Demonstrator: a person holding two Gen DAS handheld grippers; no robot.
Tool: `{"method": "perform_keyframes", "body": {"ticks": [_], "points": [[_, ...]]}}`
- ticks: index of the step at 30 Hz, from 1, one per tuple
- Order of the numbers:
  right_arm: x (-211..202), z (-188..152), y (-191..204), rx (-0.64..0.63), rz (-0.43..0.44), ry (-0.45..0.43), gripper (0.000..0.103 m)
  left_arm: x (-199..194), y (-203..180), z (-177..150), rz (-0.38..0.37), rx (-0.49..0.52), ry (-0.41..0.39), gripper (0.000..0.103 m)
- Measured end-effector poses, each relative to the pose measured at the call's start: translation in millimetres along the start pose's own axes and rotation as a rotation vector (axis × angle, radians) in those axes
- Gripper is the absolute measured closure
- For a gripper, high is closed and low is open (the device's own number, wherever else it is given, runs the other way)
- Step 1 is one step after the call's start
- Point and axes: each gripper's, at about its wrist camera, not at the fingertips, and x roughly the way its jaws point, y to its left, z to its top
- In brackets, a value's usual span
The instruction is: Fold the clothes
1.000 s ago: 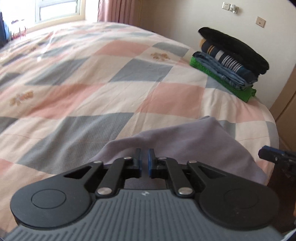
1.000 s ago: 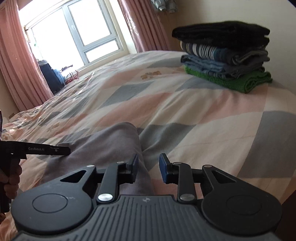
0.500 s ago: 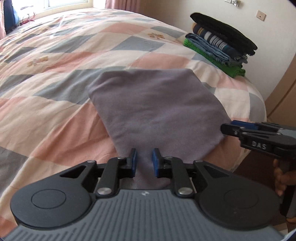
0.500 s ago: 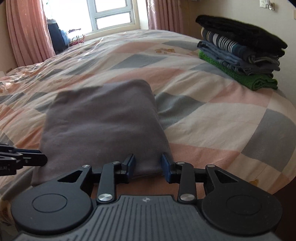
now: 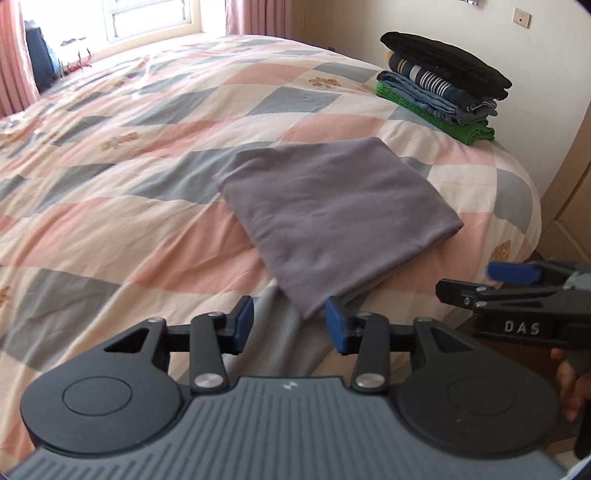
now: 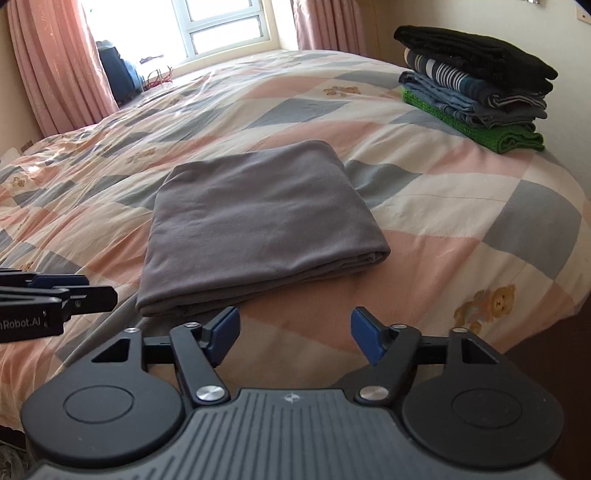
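Observation:
A grey garment (image 5: 332,218) lies folded into a flat rectangle on the checked quilt (image 5: 147,155), close to the bed's near edge. My left gripper (image 5: 289,325) hovers at the garment's near corner with its jaws opening. That corner shows between the blue pads (image 5: 242,323), which do not press on it. In the right wrist view the same garment (image 6: 258,221) lies just beyond my right gripper (image 6: 295,334), whose jaws are opening wide with nothing between them. Each gripper shows in the other's view: the right gripper (image 5: 465,280) at the right, the left gripper (image 6: 99,288) at the left.
A stack of folded clothes (image 6: 476,88), black on top and green at the bottom, sits at the bed's far right corner by the wall. A window (image 6: 221,26) with pink curtains (image 6: 59,74) is behind the bed. Wooden furniture (image 5: 569,192) stands right of the bed.
Both grippers have drawn back from the grey garment toward the bed's near edge and their jaws have spread. The garment now lies released and flat.

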Motion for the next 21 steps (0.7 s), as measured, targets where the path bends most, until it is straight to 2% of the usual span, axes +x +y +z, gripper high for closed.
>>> {"method": "perform_keyframes", "body": {"ticks": [1, 4, 13, 21], "points": [[-3.2, 0.3, 4.9, -0.007, -0.014, 0.001, 0.021, -3.6, 2.1, -2.8, 0.003, -0.002, -0.001, 0.063], [-12.3, 0.9, 20.6, -0.034, -0.037, -0.002, 0.017, -15.2, 10.4, -11.9, 0.005, -0.016, -0.006, 0.061], [-23.1, -5.5, 52.5, -0.074, -0.058, 0.004, 0.015, -46.3, 31.6, -36.8, 0.009, -0.049, -0.024, 0.058], [-38.2, -13.9, 69.8, -0.099, -0.052, -0.018, 0.013, -67.8, 34.8, -52.5, 0.014, -0.059, -0.05, 0.057]]}}
